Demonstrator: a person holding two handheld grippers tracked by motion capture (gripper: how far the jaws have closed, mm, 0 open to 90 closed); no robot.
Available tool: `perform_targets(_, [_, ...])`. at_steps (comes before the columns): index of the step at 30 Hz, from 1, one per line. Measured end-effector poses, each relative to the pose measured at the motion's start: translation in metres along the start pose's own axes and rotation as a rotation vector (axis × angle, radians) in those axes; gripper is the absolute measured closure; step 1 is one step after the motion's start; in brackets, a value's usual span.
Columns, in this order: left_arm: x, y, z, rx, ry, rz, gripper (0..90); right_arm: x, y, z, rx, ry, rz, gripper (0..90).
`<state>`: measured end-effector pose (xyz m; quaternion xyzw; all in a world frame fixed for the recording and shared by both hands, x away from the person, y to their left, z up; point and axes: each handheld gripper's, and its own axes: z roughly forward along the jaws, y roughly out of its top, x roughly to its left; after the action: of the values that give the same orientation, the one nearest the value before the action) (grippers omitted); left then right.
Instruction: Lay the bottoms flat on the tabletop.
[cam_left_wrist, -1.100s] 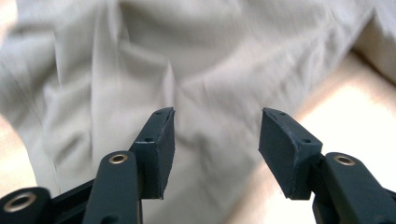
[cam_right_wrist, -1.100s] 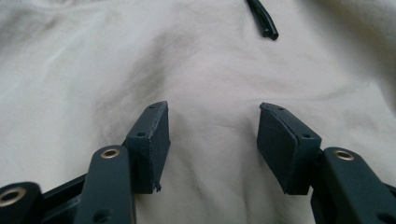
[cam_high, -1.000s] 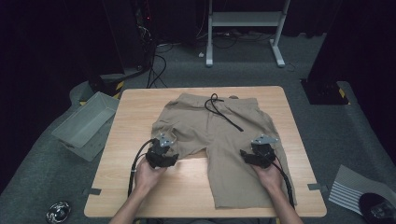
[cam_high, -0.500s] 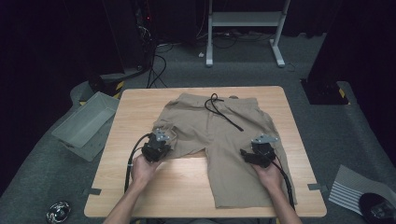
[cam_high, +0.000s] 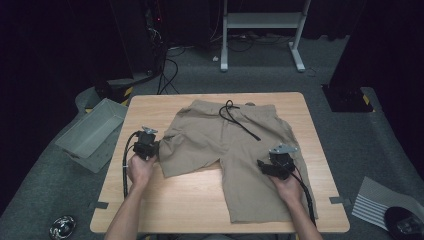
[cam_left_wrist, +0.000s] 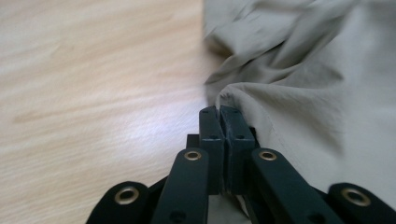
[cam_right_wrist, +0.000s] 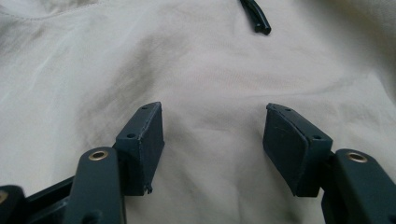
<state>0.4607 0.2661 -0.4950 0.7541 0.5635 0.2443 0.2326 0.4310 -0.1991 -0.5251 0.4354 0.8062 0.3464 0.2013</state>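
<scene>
Beige shorts (cam_high: 235, 145) with a black drawstring (cam_high: 240, 120) lie flat on the wooden table (cam_high: 190, 200), waistband at the far side. My left gripper (cam_high: 155, 146) is at the outer edge of the shorts' left leg, its jaws shut on a fold of the fabric (cam_left_wrist: 261, 98); in the left gripper view the left gripper (cam_left_wrist: 219, 112) pinches the cloth at its tips. My right gripper (cam_high: 262, 165) rests over the right leg, and in its own view the right gripper (cam_right_wrist: 215, 135) stands wide open above smooth cloth (cam_right_wrist: 210, 84), near the drawstring's end (cam_right_wrist: 256, 16).
A grey plastic bin (cam_high: 92, 132) sits on the floor off the table's left edge. A white metal stand (cam_high: 260, 30) and cables lie beyond the far edge. Striped paper (cam_high: 377, 202) lies on the floor at the right.
My left gripper has shut on the left leg's edge and moved left and slightly away, drawing that leg outward. The right hand has stayed put.
</scene>
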Motion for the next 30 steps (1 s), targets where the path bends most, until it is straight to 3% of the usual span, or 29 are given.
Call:
perform_targets(3, [-0.006, -0.003, 0.001, 0.013, -0.003, 0.034, 84.0, 0.000, 0.000, 0.000, 0.000, -0.001, 0.000, 37.9])
perform_targets(6, [-0.015, -0.006, -0.007, -0.012, -0.019, 0.072, 67.5, 0.000, 0.000, 0.000, 0.000, -0.001, 0.000, 37.8])
perform_targets(12, [-0.020, -0.020, -0.035, -0.084, -0.081, 0.031, 50.0, 0.000, 0.000, 0.000, 0.000, -0.001, 0.000, 37.8])
perform_targets(16, [-0.028, -0.031, -0.058, -0.120, -0.153, 0.057, 47.6, 0.000, 0.000, 0.000, 0.000, 0.000, 0.000, 37.8])
perform_targets(19, [-0.034, -0.038, -0.069, -0.138, -0.172, 0.070, 47.4, 0.000, 0.000, 0.000, 0.000, 0.000, 0.000, 37.8])
perform_targets(26, [-0.049, -0.051, -0.081, -0.147, -0.243, 0.076, 48.7, 0.000, 0.000, 0.000, 0.000, -0.002, -0.001, 37.6])
perform_targets(30, [-0.065, -0.057, -0.077, -0.133, -0.274, 0.119, 50.4, 0.000, 0.000, 0.000, 0.000, -0.002, -0.001, 37.7])
